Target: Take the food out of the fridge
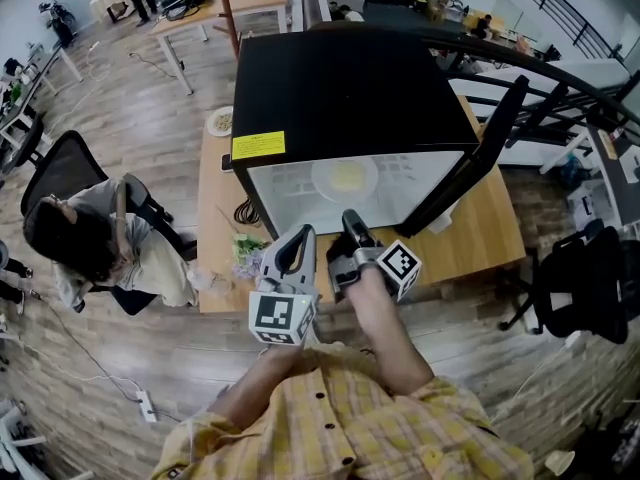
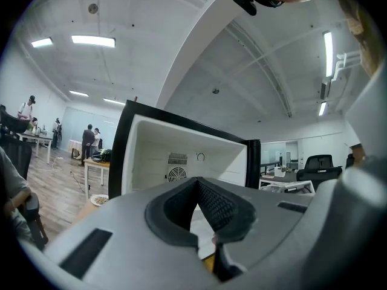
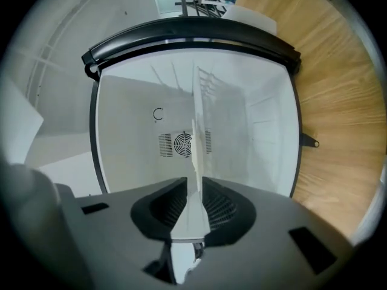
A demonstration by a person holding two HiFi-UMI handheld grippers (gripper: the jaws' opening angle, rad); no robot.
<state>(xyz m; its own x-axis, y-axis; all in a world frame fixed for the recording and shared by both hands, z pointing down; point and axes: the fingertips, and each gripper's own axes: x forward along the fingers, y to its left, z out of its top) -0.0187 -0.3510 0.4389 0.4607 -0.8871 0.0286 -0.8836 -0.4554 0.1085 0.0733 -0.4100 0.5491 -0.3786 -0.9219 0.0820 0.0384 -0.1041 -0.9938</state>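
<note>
Checked shirt (image 1: 380, 418) fills the lower frame. Food (image 1: 346, 176), pale yellow, sits on a plate (image 1: 320, 182) inside the fridge (image 1: 340, 88), whose door (image 1: 470, 158) stands open. Right gripper (image 1: 350, 220) is at the opening just below the plate. Its jaws are slightly apart with a white edge between them; contact cannot be determined. Left gripper (image 1: 303, 234) is beside it, jaws closed and empty. Fridge stands on a wooden worktop (image 1: 480, 240).

Fridge open, food still inside.
Black mini fridge (image 1: 350, 88) stands upright on the wooden table (image 1: 480, 238). Its door (image 1: 470, 158) is swung out to the right. The interior is white, with a round fan grille (image 3: 183, 144) on the back wall. The food (image 1: 346, 177) is a pale yellow portion lying flat on a round white plate (image 1: 322, 180), about mid-width inside.
</note>
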